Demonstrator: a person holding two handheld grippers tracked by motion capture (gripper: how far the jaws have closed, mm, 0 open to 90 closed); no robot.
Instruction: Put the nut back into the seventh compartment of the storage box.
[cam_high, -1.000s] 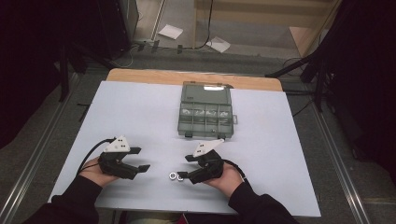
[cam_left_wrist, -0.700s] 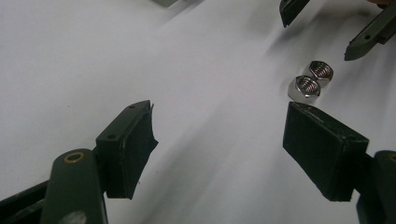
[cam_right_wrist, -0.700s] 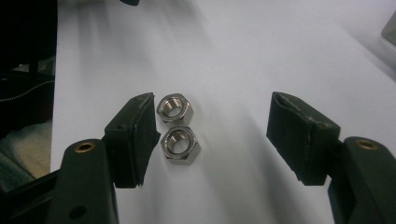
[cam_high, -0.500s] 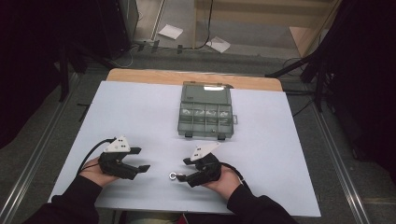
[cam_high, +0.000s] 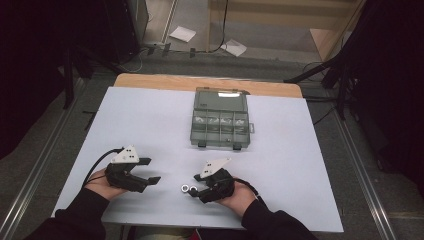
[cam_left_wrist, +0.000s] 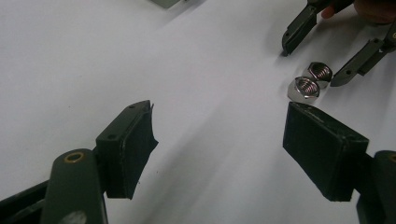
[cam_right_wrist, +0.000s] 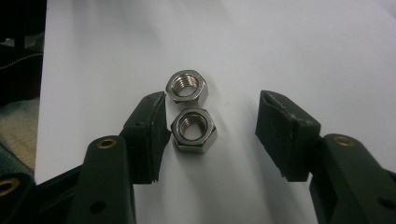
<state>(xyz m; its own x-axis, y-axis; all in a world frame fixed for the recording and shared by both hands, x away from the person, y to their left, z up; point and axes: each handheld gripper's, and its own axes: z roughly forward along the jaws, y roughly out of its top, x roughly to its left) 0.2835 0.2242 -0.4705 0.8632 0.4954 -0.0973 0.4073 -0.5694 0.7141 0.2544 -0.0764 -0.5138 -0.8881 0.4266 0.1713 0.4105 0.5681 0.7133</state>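
White paper covers the surface (cam_high: 150, 115), and two shiny nuts (cam_right_wrist: 189, 112) lie touching low in the frame. The right hand-held gripper (cam_right_wrist: 210, 126) has been closing, with the nearer nut (cam_right_wrist: 194, 130) between its jaws, not pinched yet. Left hand-held gripper (cam_high: 147, 170) waits open, farther off; the gray box (cam_high: 220, 122) lies beyond, no words readable.

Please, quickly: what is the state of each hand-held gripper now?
Left hand-held gripper: open, empty.
Right hand-held gripper: open, jaws have just been closing around the near nut; one pad touches it, no grip yet.
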